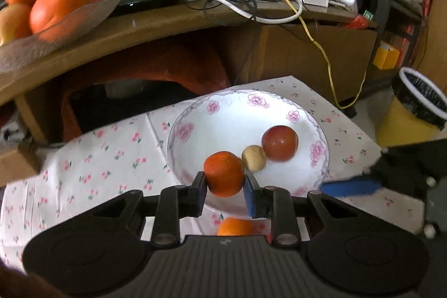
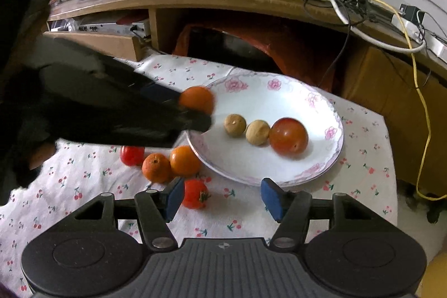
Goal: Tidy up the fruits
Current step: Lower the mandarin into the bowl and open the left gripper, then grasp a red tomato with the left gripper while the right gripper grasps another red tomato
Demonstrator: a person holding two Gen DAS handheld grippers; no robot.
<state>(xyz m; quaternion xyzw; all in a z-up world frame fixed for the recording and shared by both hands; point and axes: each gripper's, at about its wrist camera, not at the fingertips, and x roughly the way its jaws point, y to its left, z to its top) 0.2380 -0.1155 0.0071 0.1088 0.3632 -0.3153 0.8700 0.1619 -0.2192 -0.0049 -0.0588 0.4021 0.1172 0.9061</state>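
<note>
While the left gripper (image 1: 225, 185) is clamped on a small orange (image 1: 224, 173) at lower centre of the left wrist view, the fruit hangs over the near rim of the flowered plate (image 1: 223, 116) — in the right wrist view the same orange (image 2: 196, 99) sits at the plate's left edge, blurred. Judging by looks: light, firm but with a soft skin, roughly round so no real long axis; I can't tell which way the stem end points. The pads grip it across its widest part, which seems the right place — gentle squeeze, since it could roll out or bruise. Already on the plate: a red tomato (image 2: 289, 138) and two small brown fruits (image 2: 235, 125), in a row. The right gripper (image 2: 222, 196) is wide open and holds nothing, low in its frame above the cloth (image 2: 83, 186). Loose on the cloth just left of the plate: two more oranges (image 2: 184, 161), a tomato (image 2: 195, 194) and another red fruit (image 2: 132, 155).
</note>
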